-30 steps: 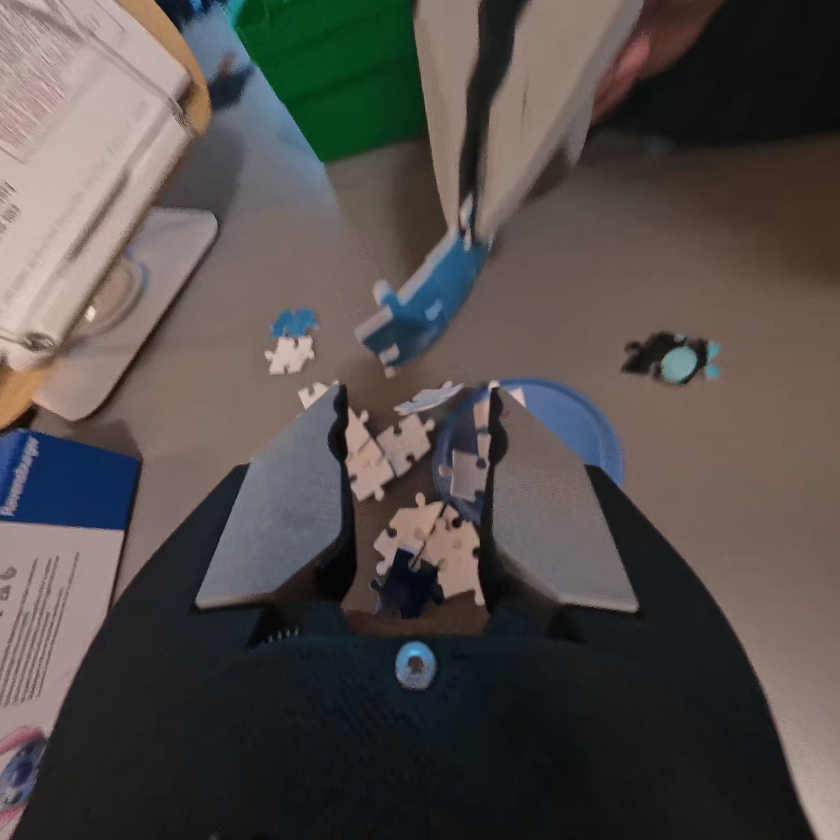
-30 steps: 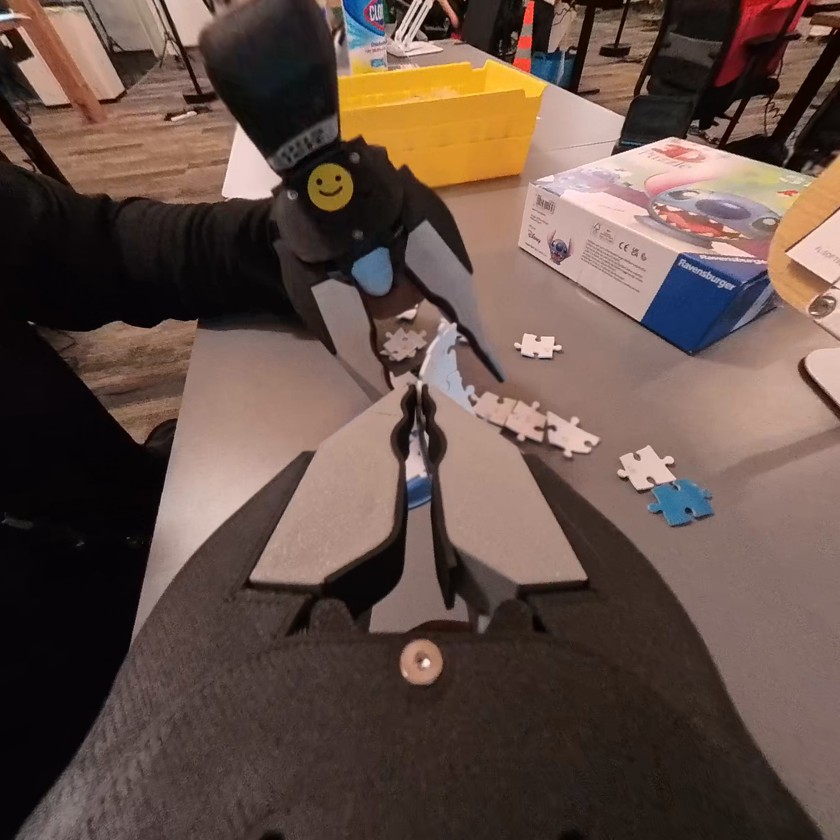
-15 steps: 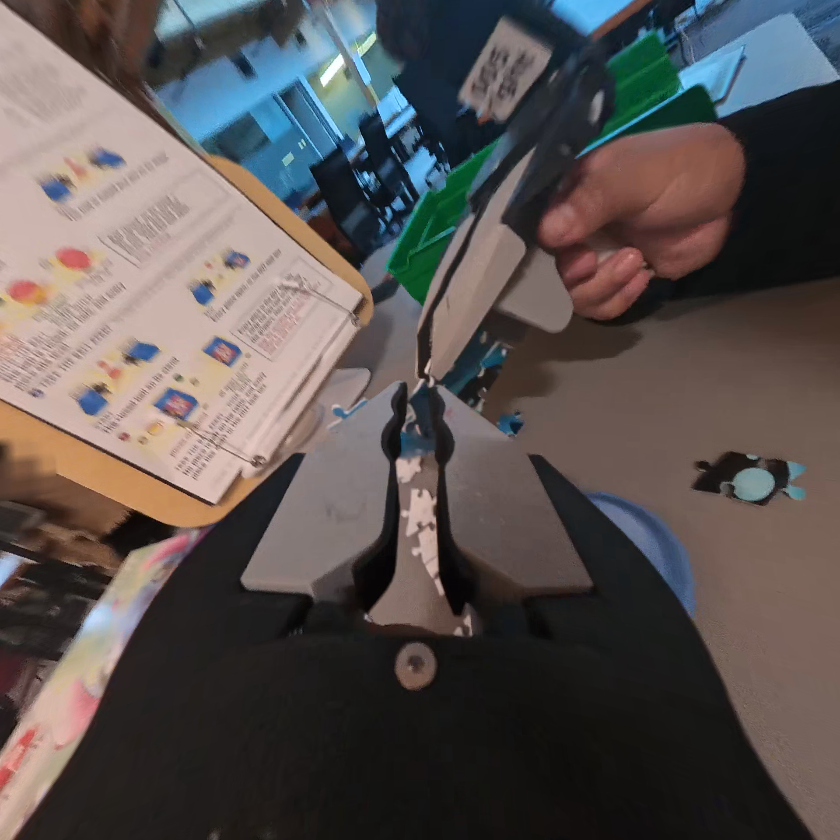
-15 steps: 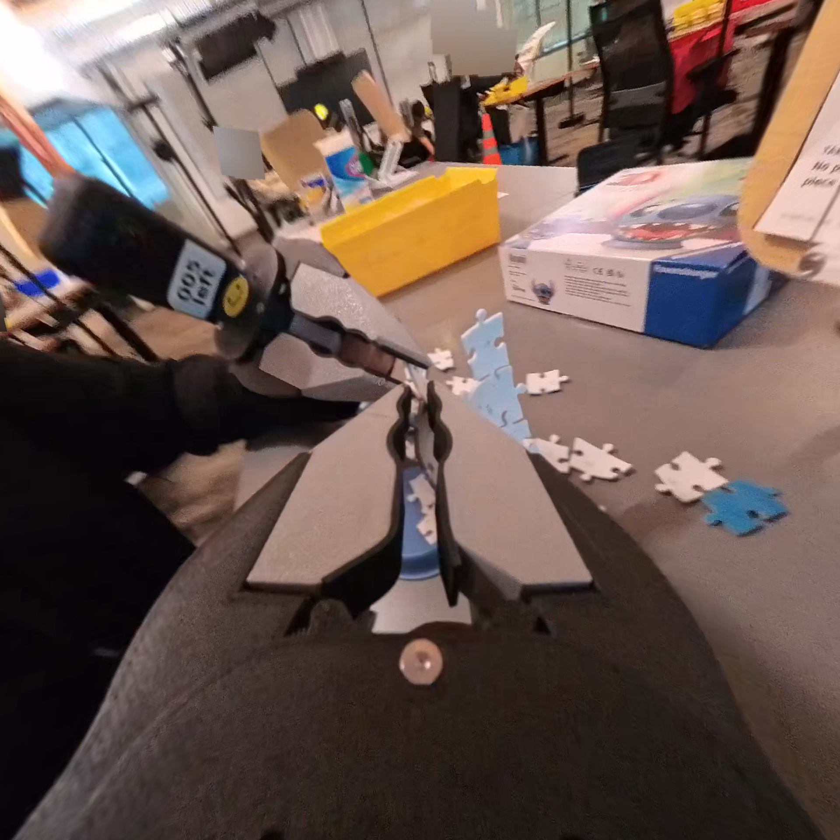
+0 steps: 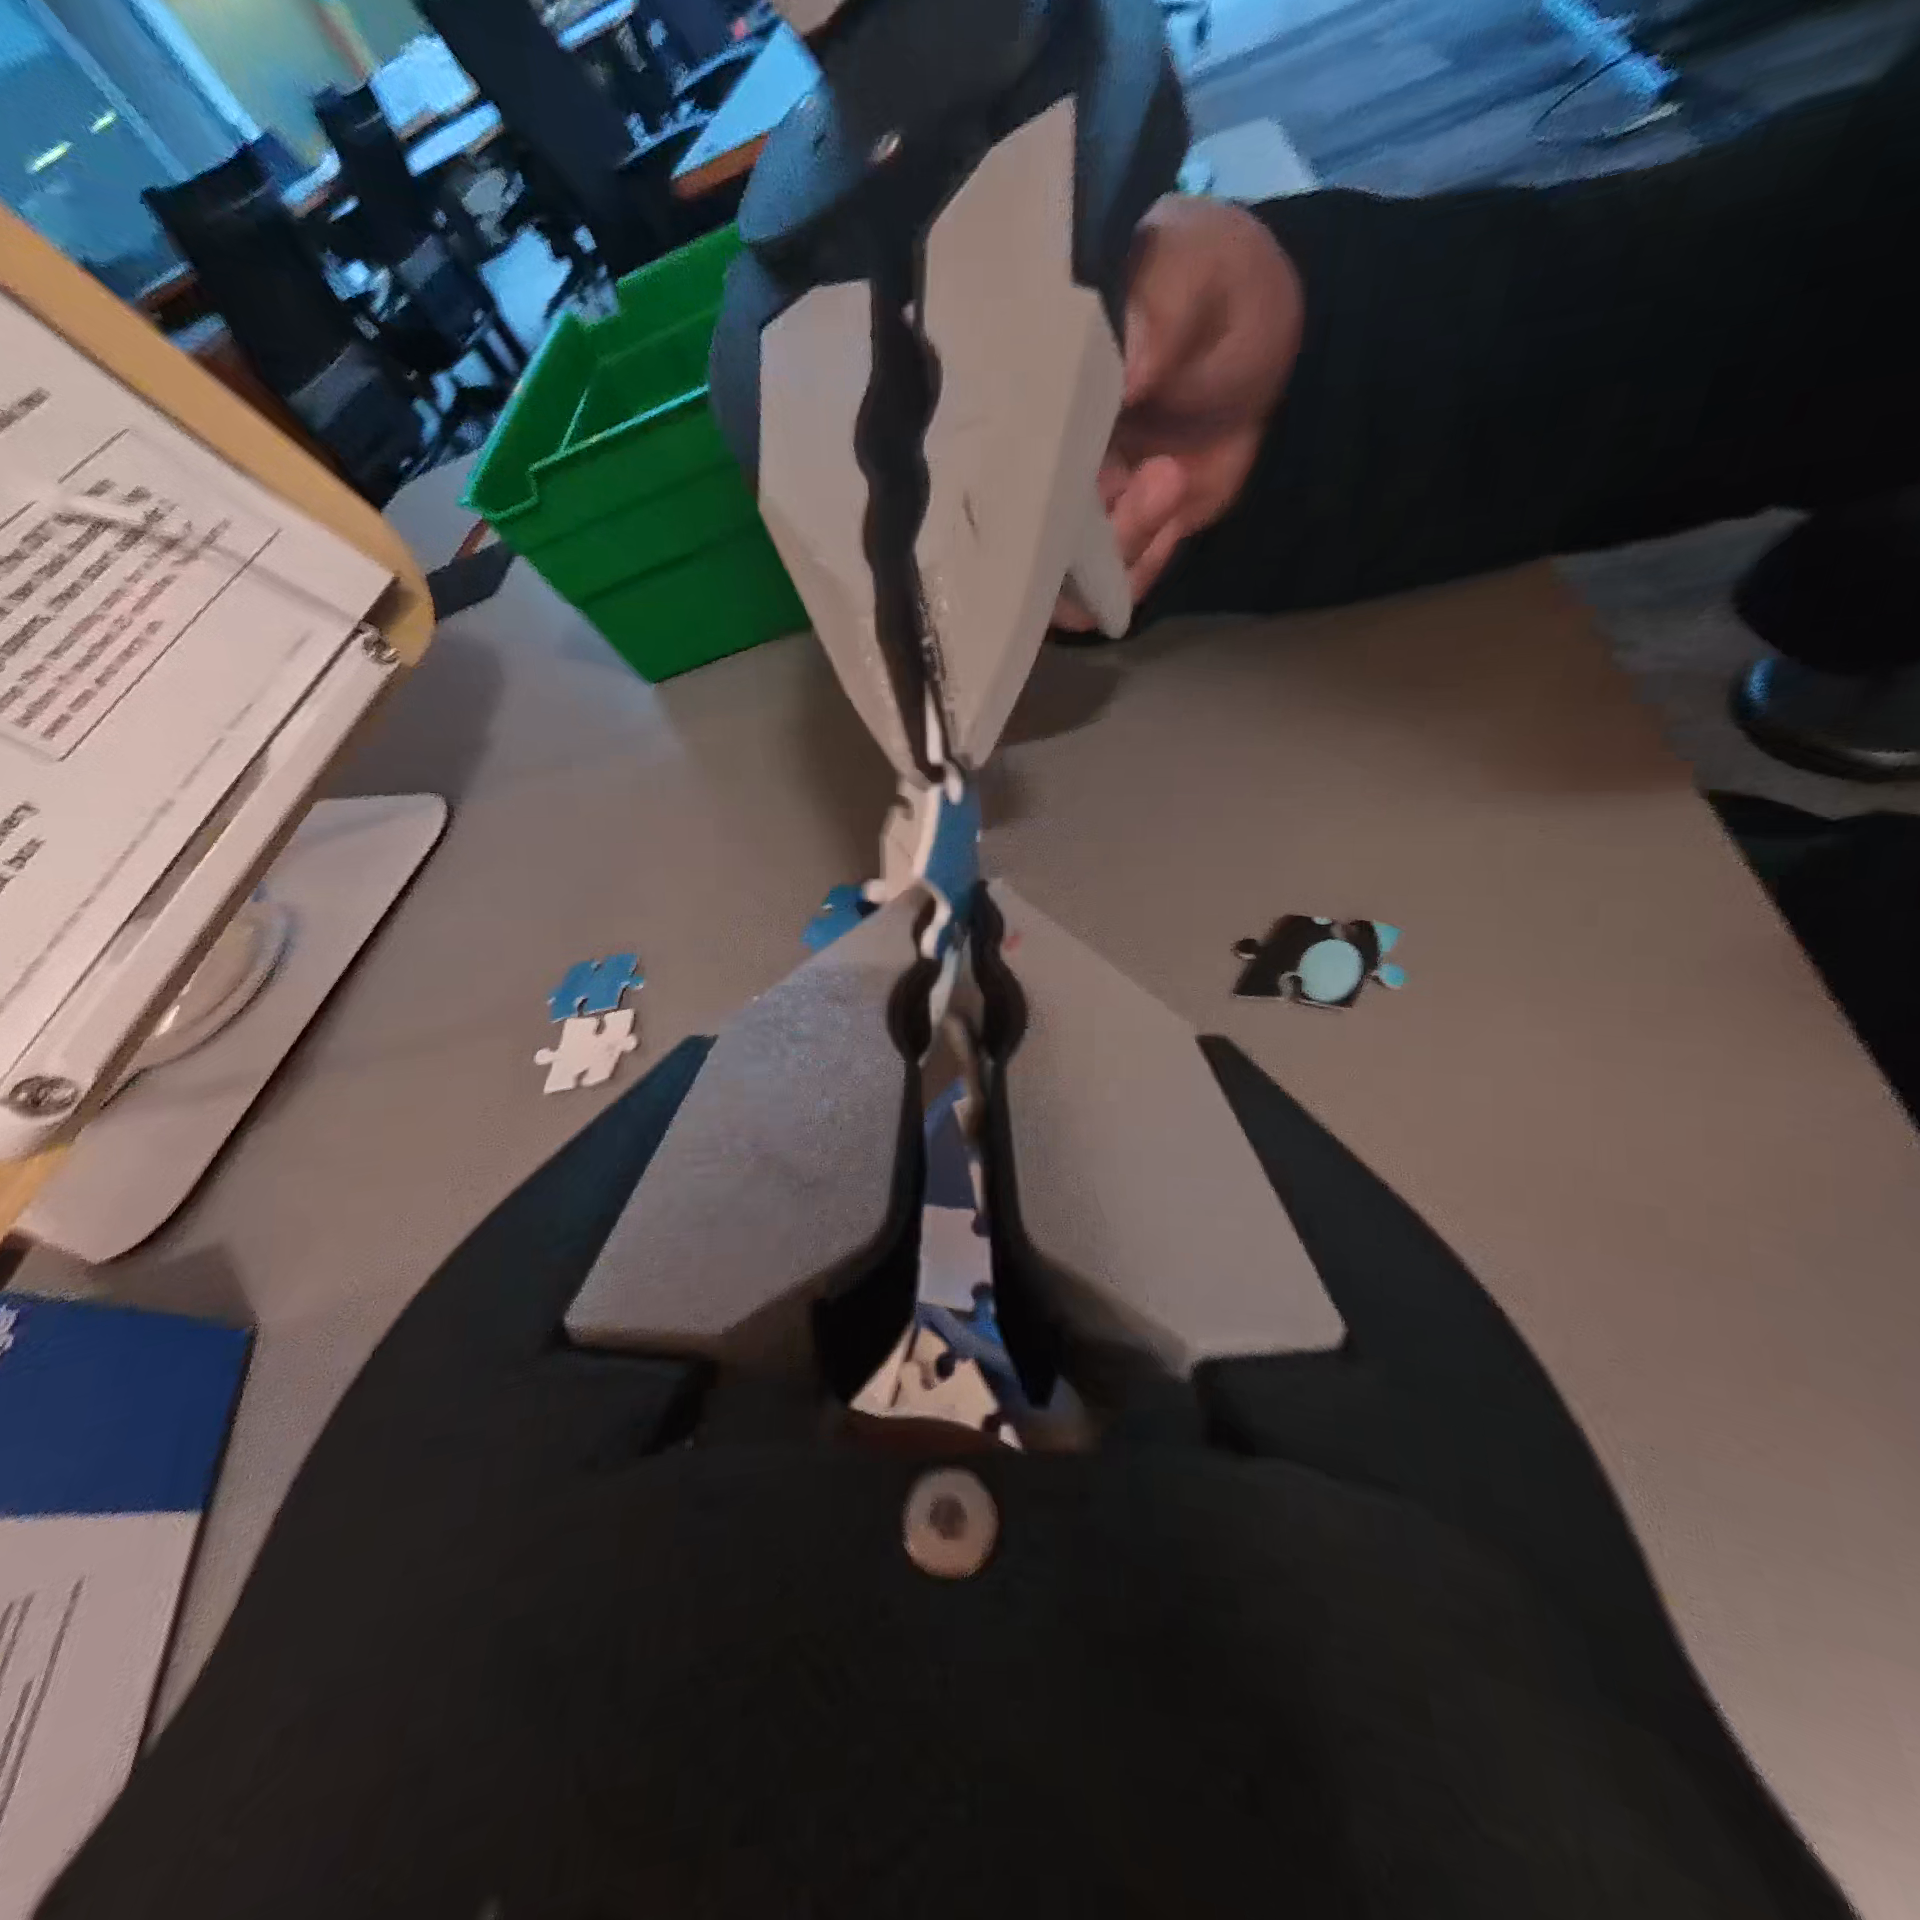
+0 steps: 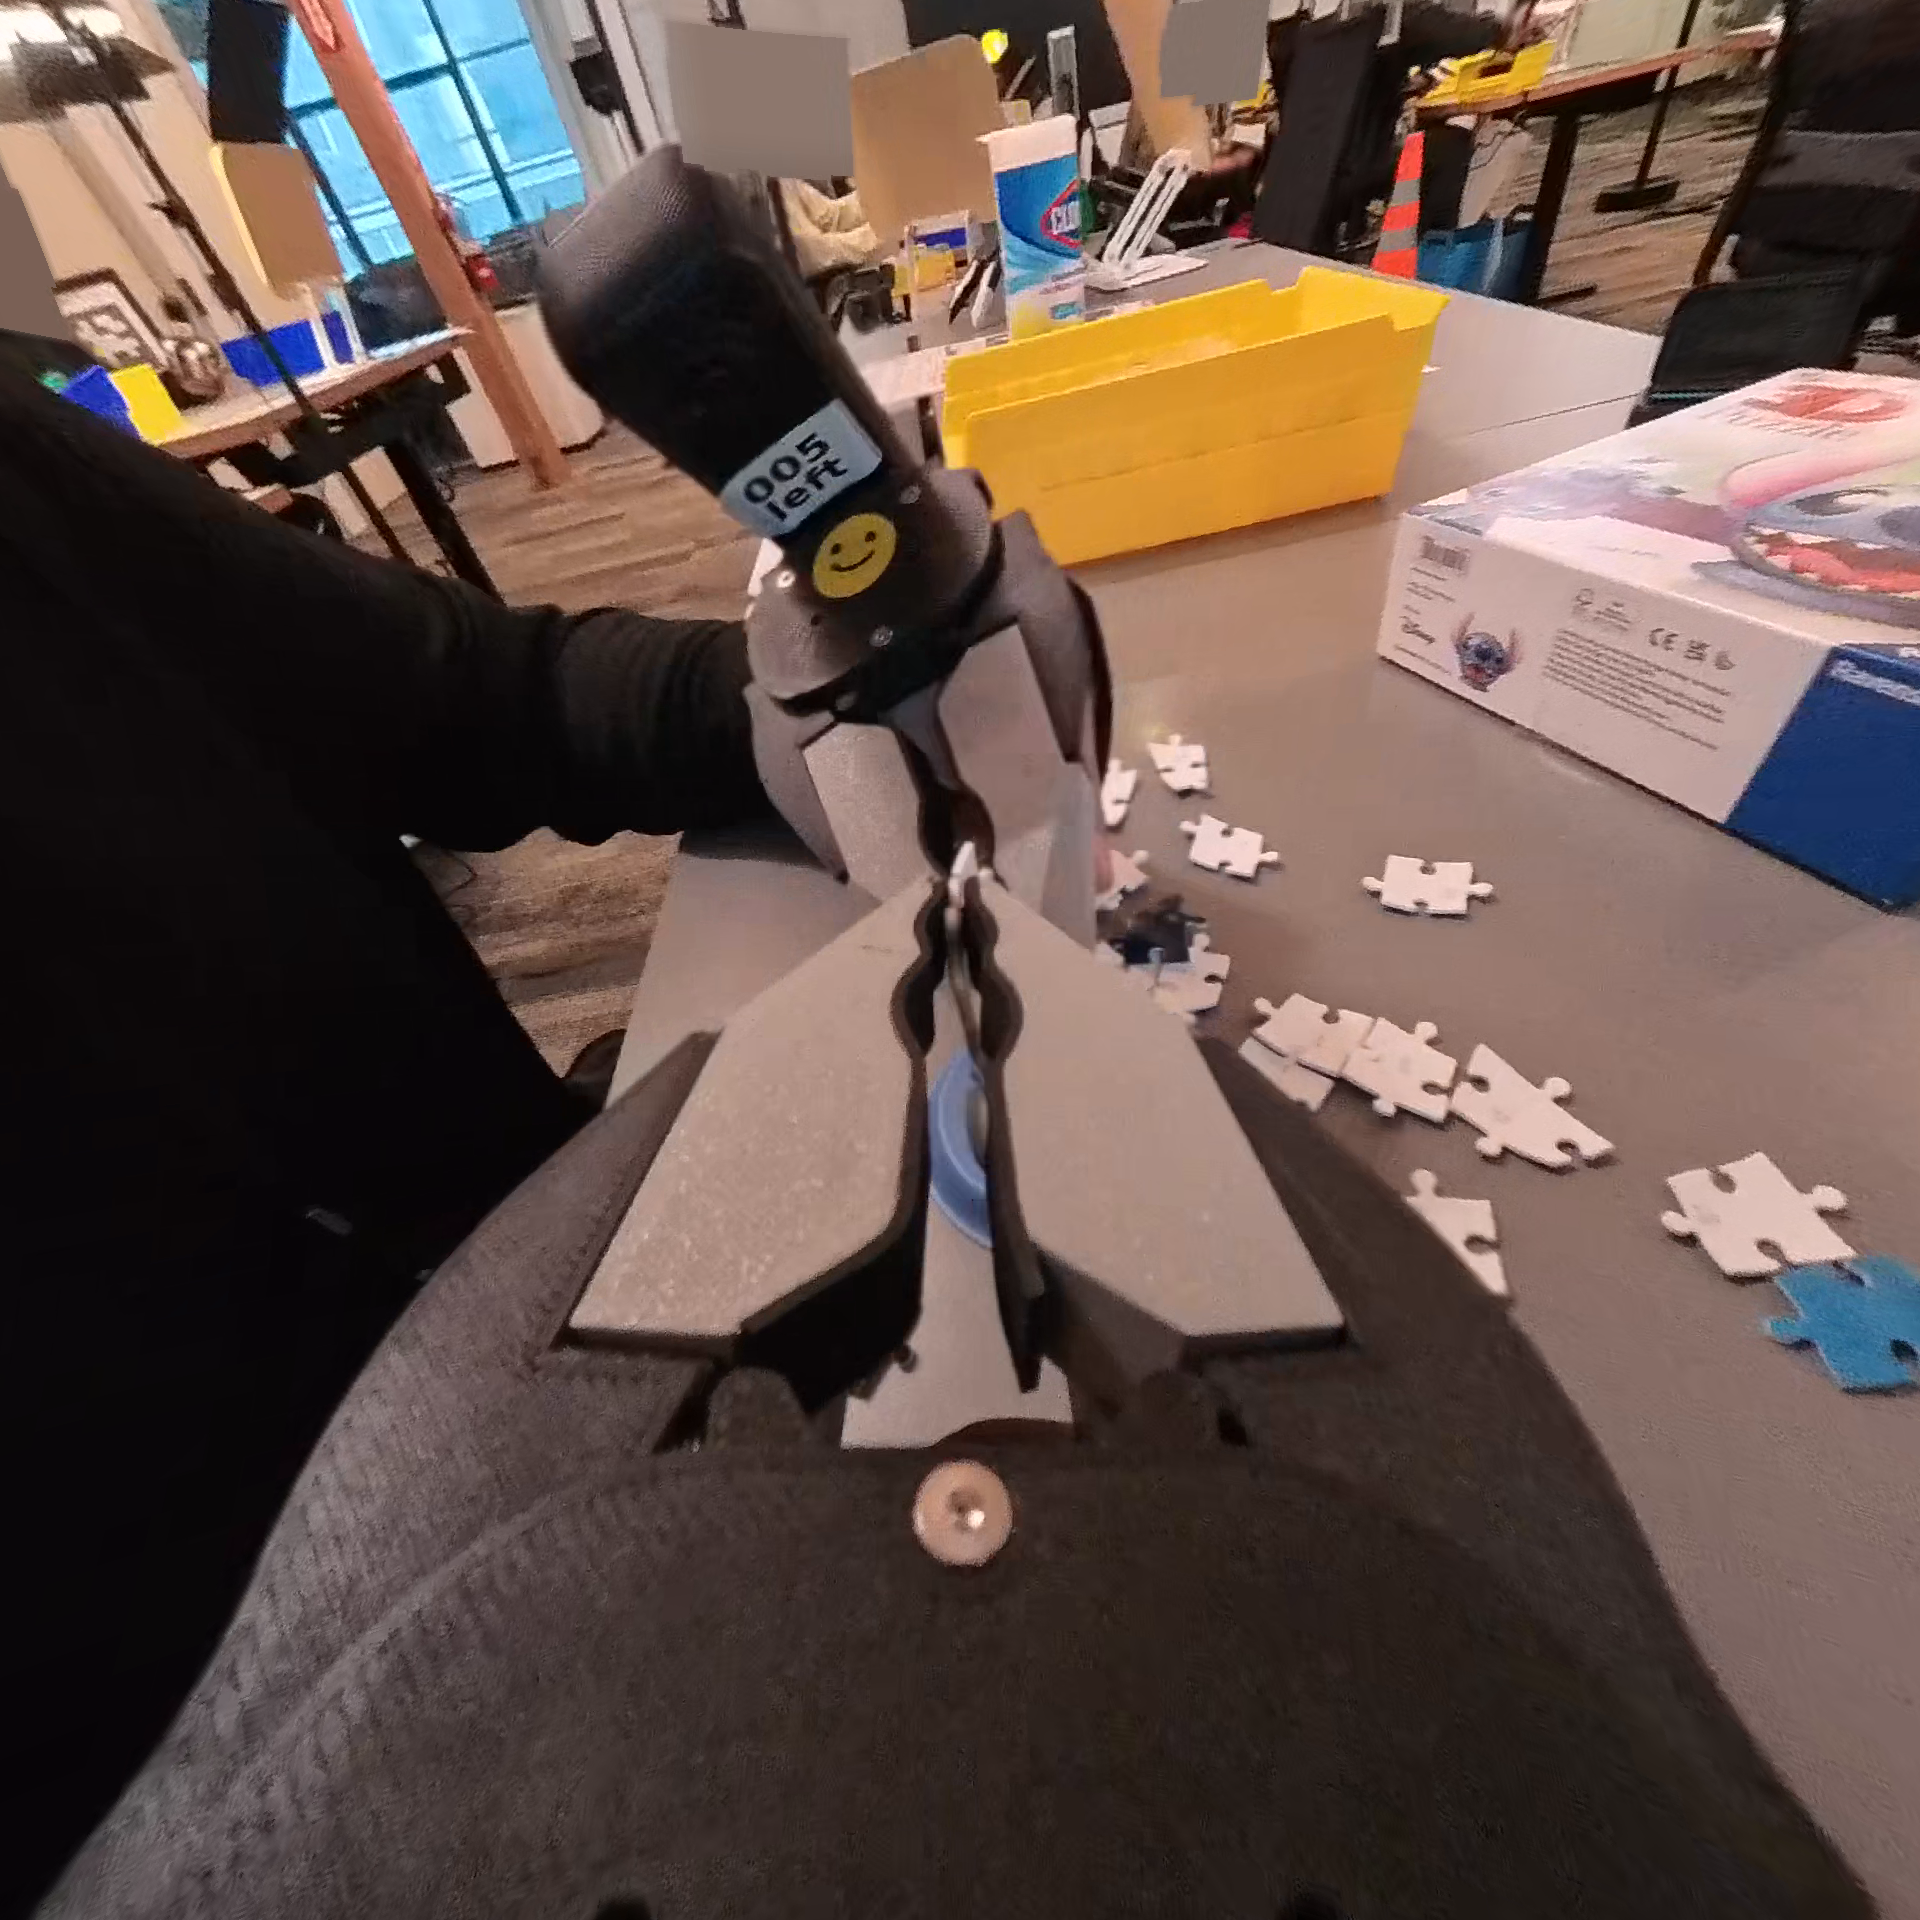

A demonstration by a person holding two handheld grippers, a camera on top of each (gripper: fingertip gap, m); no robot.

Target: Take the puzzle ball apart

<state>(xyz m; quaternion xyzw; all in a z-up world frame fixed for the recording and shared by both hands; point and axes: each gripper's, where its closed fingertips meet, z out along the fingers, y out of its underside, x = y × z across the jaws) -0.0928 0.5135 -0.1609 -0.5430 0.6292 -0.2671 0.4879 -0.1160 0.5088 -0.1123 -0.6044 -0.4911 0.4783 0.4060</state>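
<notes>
A short strip of joined puzzle pieces (image 5: 940, 847), blue on one face and white on the other, hangs in the air between my two grippers. My left gripper (image 5: 951, 914) is shut on its near end. My right gripper (image 5: 935, 764) comes down from above and is shut on its far end. In the right wrist view my right gripper (image 6: 961, 899) pinches the strip's white edge (image 6: 964, 868), and my left gripper (image 6: 961, 847) meets it tip to tip from the other side. Both are above the grey table (image 5: 1351, 779).
Loose white pieces (image 6: 1423, 1070) and a blue piece (image 6: 1849, 1320) lie on the table, with a blue dish (image 6: 956, 1143) under my right fingers. A black and light-blue joined piece (image 5: 1314, 961), a green bin (image 5: 644, 520), a clipboard on a stand (image 5: 156, 623), a puzzle box (image 6: 1662, 644) and a yellow bin (image 6: 1195, 436) stand around.
My left gripper was open over the loose pieces and dish; it rose and shut on the free end of the strip my right gripper held. The right stayed shut on it.
</notes>
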